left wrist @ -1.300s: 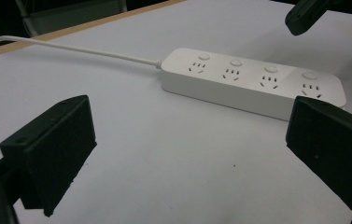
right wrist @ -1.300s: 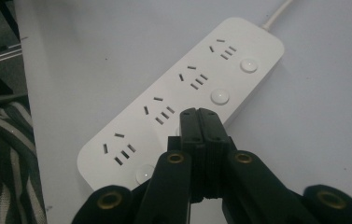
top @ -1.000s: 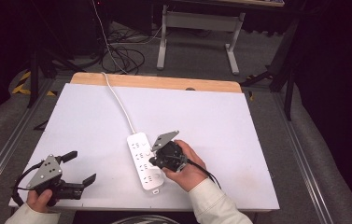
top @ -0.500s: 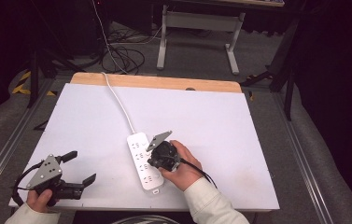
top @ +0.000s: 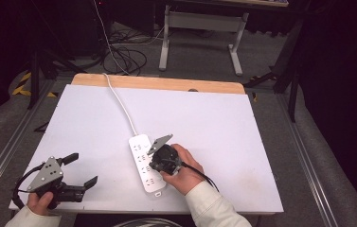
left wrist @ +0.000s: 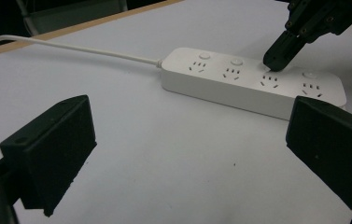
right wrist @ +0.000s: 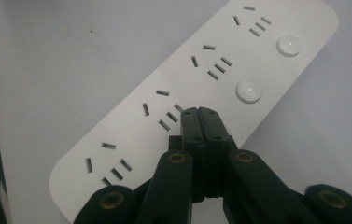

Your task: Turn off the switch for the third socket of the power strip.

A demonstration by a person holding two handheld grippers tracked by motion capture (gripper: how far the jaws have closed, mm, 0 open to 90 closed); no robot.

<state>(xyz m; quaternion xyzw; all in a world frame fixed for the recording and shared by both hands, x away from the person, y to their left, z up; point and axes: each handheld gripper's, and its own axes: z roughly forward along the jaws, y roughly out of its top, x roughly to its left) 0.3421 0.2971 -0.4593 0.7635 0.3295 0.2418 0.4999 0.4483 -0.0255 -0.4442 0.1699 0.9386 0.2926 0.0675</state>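
Note:
A white power strip (top: 144,165) with several socket groups and round buttons lies near the table's front middle; its white cord (top: 119,106) runs to the far edge. My right gripper (top: 155,164) is shut, and its joined tips (right wrist: 200,114) rest on the strip (right wrist: 131,135) in the row of buttons, just past two visible buttons (right wrist: 249,91). The left gripper view shows those black tips (left wrist: 276,58) touching the strip (left wrist: 239,88). My left gripper (top: 84,169) sits at the front left, open, with nothing between its pads (left wrist: 52,149).
The white tabletop (top: 223,123) has a wooden strip (top: 166,84) along its far edge. Beyond it stand a grey desk frame (top: 200,28) and loose cables (top: 124,52) on the floor. Metal rails run along both sides.
My right gripper has shifted slightly left and down, bringing its shut tips onto the strip's button row. The left gripper has stayed in place.

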